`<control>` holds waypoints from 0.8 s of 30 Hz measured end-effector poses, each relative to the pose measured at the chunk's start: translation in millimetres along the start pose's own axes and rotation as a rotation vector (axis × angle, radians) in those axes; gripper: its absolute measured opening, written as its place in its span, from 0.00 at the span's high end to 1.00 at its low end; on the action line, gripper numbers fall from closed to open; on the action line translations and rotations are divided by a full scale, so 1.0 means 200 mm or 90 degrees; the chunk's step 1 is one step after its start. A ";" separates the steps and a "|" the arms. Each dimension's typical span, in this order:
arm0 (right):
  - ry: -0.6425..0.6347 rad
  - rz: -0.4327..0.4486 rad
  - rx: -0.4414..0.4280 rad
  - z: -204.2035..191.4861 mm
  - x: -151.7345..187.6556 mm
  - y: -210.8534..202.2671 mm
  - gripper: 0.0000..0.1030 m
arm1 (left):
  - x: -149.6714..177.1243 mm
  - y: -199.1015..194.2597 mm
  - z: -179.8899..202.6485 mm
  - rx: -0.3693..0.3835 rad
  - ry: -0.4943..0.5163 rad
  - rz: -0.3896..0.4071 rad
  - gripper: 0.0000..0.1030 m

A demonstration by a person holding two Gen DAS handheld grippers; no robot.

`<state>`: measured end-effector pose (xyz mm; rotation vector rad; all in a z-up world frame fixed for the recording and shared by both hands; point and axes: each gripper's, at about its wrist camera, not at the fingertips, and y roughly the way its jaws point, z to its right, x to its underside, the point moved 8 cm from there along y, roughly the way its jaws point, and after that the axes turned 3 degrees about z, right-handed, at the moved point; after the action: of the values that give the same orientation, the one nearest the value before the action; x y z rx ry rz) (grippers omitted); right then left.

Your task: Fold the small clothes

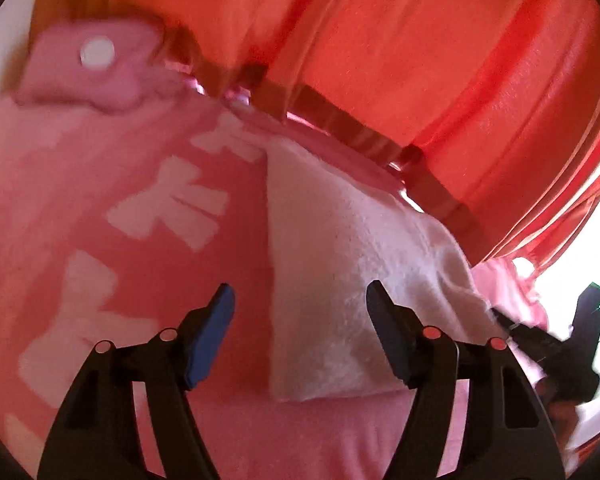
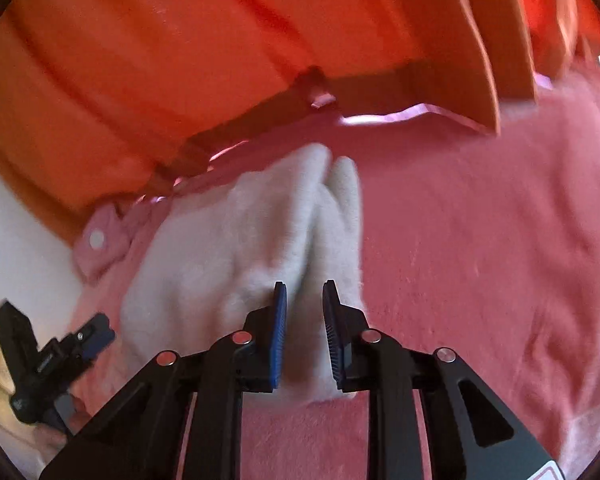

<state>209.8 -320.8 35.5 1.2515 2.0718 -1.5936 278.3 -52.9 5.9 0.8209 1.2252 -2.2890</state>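
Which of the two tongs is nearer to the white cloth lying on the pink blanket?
Right. The right tongs have the white cloth between their pads. The left tongs hover open above its edge, one finger over the pink blanket.

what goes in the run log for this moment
left gripper: open, empty | right gripper: pinching white cloth | surface: pink blanket

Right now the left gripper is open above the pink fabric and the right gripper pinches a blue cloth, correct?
One detail is wrong: the cloth in the right gripper is white, not blue, as the right wrist view shows. The left gripper is indeed open above the pink fabric.
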 end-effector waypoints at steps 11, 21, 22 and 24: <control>-0.097 -0.047 0.129 0.09 0.16 0.15 0.90 | 0.28 0.19 0.04 -0.075 0.108 -0.109 0.33; -0.153 0.044 0.184 0.02 0.43 -0.15 0.62 | 0.38 -0.11 0.13 -0.164 0.172 -0.006 0.19; -0.154 0.045 0.192 0.02 0.46 -0.16 0.60 | 0.41 -0.14 0.14 -0.169 0.176 0.004 0.19; -0.152 0.056 0.190 -0.02 0.51 -0.17 0.57 | 0.47 -0.16 0.15 -0.183 0.179 0.015 0.18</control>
<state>123.7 -270.8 -5.3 1.1543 1.6591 -1.9559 180.9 -68.7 -24.8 1.0645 1.6094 -1.9613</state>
